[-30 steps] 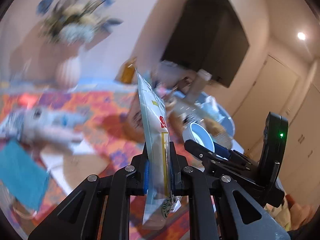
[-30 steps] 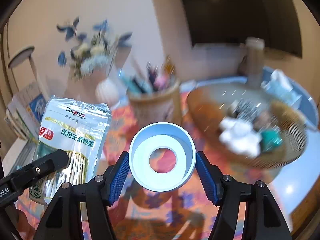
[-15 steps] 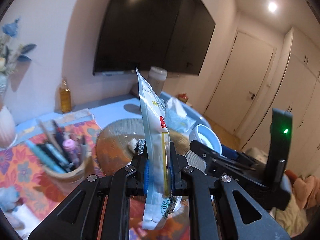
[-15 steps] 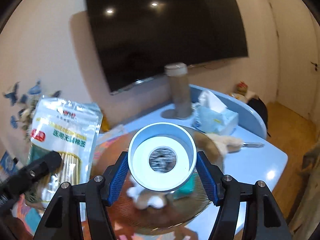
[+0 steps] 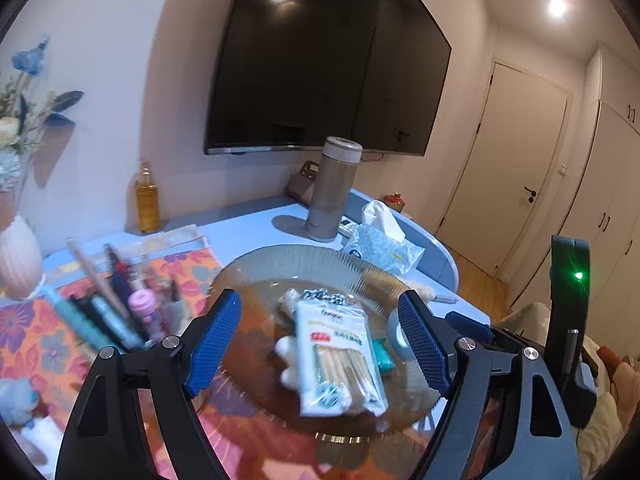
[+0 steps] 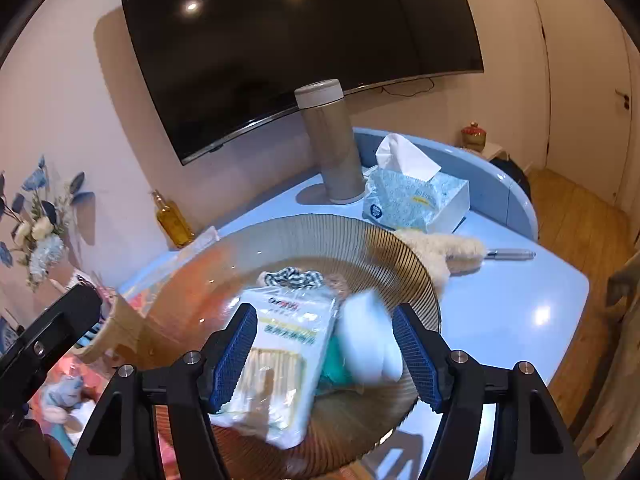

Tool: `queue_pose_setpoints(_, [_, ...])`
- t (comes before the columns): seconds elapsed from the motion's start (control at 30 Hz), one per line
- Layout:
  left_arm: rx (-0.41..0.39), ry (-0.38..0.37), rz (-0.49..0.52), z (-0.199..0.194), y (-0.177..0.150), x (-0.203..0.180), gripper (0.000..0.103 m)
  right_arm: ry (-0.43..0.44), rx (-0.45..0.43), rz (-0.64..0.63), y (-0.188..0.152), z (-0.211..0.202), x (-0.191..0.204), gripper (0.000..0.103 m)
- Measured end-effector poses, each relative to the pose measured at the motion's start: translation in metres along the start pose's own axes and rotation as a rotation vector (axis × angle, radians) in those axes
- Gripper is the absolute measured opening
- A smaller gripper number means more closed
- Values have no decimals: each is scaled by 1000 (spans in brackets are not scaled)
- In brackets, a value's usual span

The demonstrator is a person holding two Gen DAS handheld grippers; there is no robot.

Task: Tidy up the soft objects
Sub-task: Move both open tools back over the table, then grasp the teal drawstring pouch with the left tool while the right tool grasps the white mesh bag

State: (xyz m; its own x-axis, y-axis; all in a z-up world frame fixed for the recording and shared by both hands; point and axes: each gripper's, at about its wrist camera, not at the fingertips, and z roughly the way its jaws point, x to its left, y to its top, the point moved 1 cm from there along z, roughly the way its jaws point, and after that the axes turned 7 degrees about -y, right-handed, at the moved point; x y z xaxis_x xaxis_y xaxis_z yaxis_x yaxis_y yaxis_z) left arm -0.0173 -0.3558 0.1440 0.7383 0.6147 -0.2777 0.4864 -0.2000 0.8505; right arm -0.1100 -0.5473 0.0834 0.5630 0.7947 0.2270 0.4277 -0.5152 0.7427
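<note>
A packet of cotton swabs [image 5: 340, 360] lies in the ribbed amber glass bowl [image 5: 304, 260], also in the right wrist view [image 6: 276, 364]. My left gripper [image 5: 320, 344] is open and empty above it. A white tape roll [image 6: 370, 336], blurred, is in the bowl [image 6: 332, 236] between the open jaws of my right gripper [image 6: 324, 356]. A teal item [image 6: 334, 368], a checked scrunchie [image 6: 294, 276] and white cotton balls [image 5: 286, 350] are also in the bowl.
A tissue box [image 6: 416, 196], a tall beige canister [image 6: 330, 144] and a fluffy duster [image 6: 444, 252] lie on the blue table behind the bowl. A pen cup [image 5: 120, 308] stands left of it on a floral cloth [image 5: 24, 336]. An oil bottle [image 5: 147, 196] is by the wall.
Both grippers have opened. The swab packet dropped from my left gripper into the bowl, and the tape roll left my right gripper and fell in beside it.
</note>
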Motion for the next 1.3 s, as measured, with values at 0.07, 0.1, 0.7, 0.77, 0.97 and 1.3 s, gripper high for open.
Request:
queue_pose_setpoints(0.07, [-24,22,14,-17,-1,1,79,-16,-36,-25,-2,-12,7,69])
queue_pose_setpoints(0.1, [-41,51,30,-30,-2,1,79,-21,-47,-41,-3,-16,12,69])
queue_pose_setpoints(0.7, [-162,623,-183,-326,-59,132,103,316,-63,-361,-98,-79,191,69])
queue_pose_setpoints(0.77, [-158,627,-245,-335,-80,152,103,360,0,-410,-123,-70,214,70])
queue_pose_setpoints(0.97, [-16,628,-387,-305,-147,208,103,380,120,-584,-177,-41,263,70])
queue_pose_setpoints(1.3, [55,497,-525,-254,-198,239,102,399,251,-645,-208,-5,292,70])
